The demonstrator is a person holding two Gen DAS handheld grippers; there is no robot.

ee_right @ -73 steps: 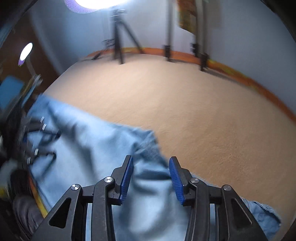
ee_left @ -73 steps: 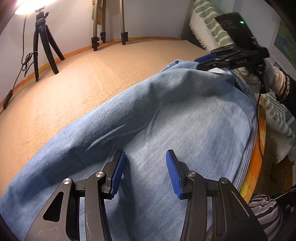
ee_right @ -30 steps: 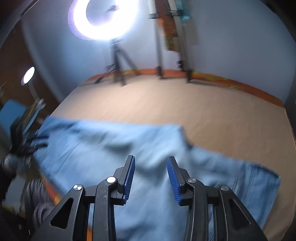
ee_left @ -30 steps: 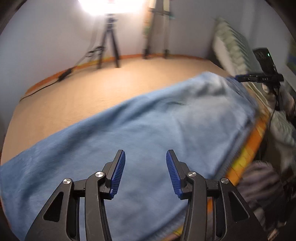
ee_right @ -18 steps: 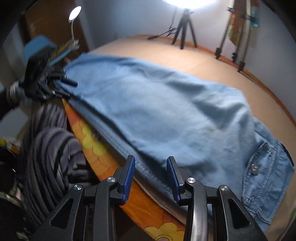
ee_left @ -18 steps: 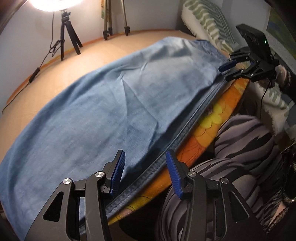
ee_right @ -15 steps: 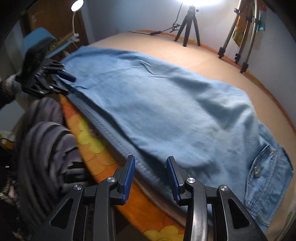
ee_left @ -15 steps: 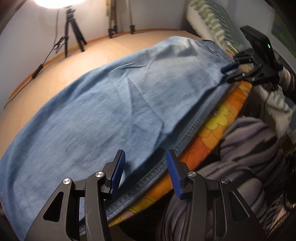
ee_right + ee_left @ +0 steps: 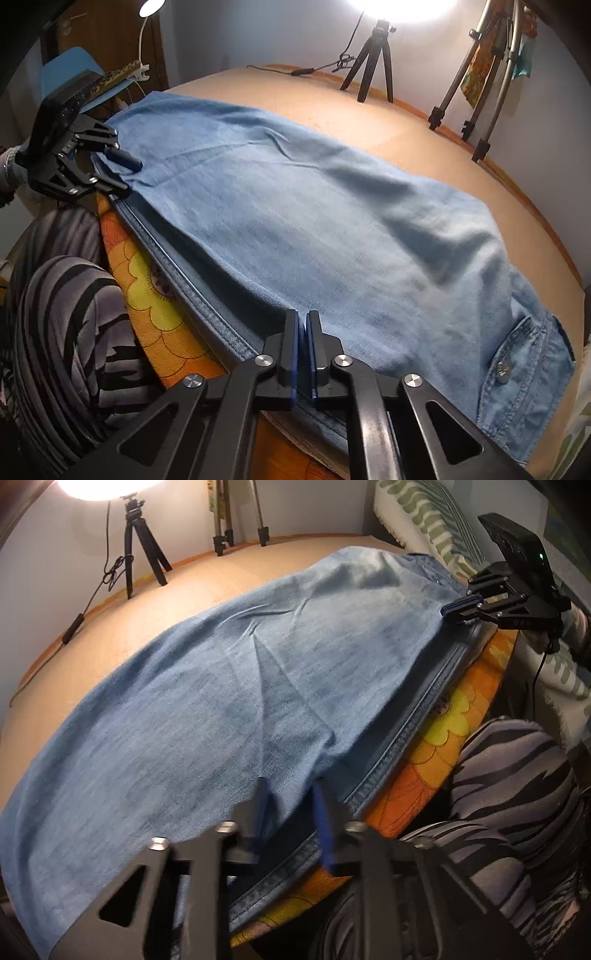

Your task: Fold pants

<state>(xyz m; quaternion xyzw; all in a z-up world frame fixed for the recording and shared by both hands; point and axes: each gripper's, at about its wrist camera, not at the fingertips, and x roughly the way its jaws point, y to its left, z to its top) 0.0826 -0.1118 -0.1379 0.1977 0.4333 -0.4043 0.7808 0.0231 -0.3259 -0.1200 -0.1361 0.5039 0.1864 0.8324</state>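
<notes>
Light blue denim pants (image 9: 229, 686) lie folded lengthwise on the tan table, seam edge along the near rim; they also fill the right wrist view (image 9: 332, 221), waistband and button at the lower right. My left gripper (image 9: 290, 812) is blurred, its jaws narrowing around the near edge of the pants, a gap still between them. My right gripper (image 9: 302, 332) is shut on the near edge of the pants. Each gripper shows in the other's view, the right one (image 9: 461, 609) and the left one (image 9: 118, 158), both at the pants' near edge.
The table (image 9: 258, 565) has an orange flowered cloth (image 9: 450, 716) hanging off its near rim. The person's striped trousers (image 9: 62, 325) are right below. Tripods (image 9: 369, 70) and a bright lamp stand at the far edge. A striped cushion (image 9: 436, 520) lies far right.
The pants came down and spread flat on the table. Both grippers moved to the near seam edge; the right one closed on it, and the left jaws are closing.
</notes>
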